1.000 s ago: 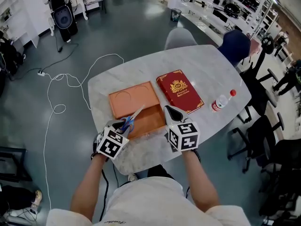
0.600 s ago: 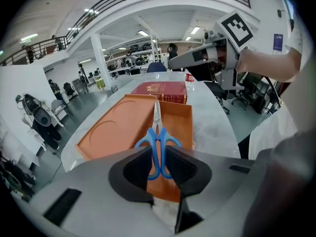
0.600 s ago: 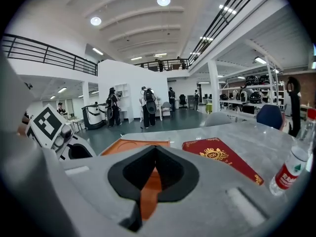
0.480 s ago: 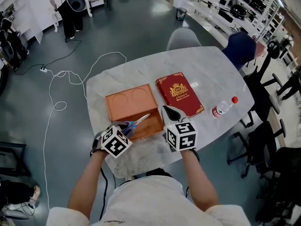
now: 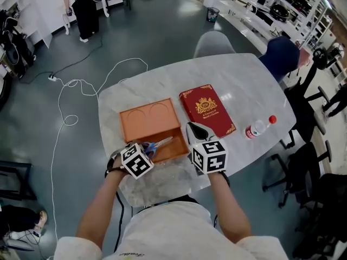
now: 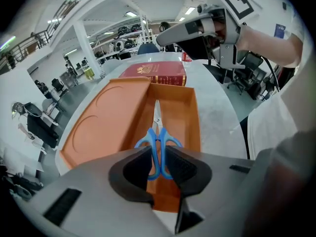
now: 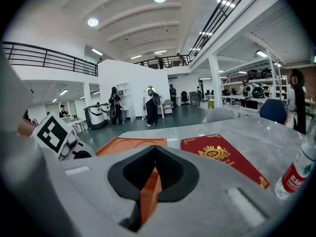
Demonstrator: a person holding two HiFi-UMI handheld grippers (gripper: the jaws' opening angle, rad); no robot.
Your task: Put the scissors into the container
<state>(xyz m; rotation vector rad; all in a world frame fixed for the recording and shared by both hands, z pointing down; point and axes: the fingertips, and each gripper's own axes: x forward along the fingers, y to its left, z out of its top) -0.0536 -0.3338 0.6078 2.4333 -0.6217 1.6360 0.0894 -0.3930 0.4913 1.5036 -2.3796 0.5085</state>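
"RW" on red book (image 7: 224,159)

From the head we look steeply down on the whole worktop (image 5: 249,85), the left claw (image 5: 146,149) and right claw (image 5: 193,128) low in frame. The left claw's camera sits close over the orange container (image 5: 142,123), facing along it and the scissors (image 5: 158,144) to the red book (image 5: 207,110). The right claw's camera looks low across the worktop into the hall (image 7: 187,112). All three share container and book.
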